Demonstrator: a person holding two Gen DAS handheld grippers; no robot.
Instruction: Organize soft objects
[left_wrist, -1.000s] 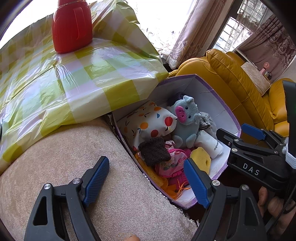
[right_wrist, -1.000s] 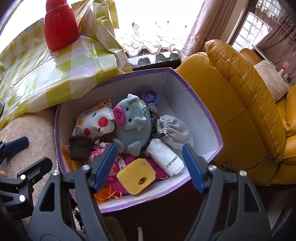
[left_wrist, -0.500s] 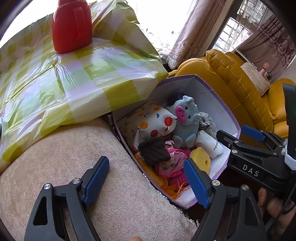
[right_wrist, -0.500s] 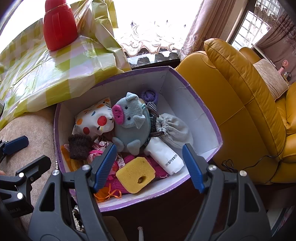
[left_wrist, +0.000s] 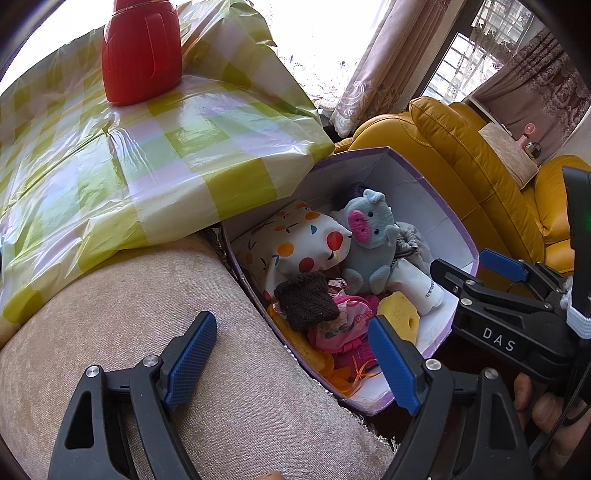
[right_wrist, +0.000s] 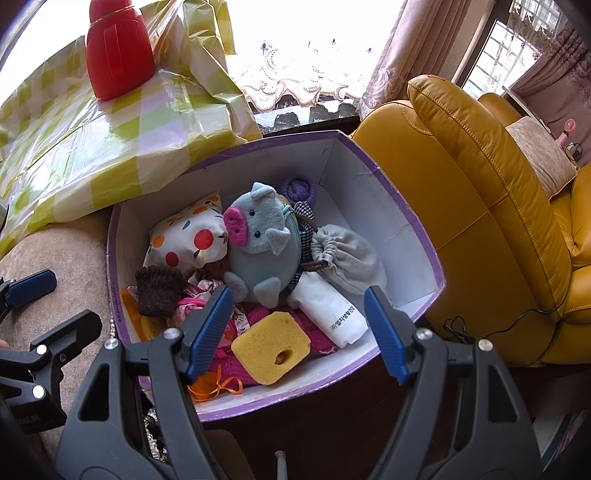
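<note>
Nothing moved: grey plush pig with pink snout, both grippers' fingers wide, empty.

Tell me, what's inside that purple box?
The box holds a grey pig, spotted pillow, grey pouch, yellow sponge, brown knit, white packet, purple knit and pink cloth. What lies beneath them is covered.

Box btwn cushion & sofa; pig toy, sponge in box.
</note>
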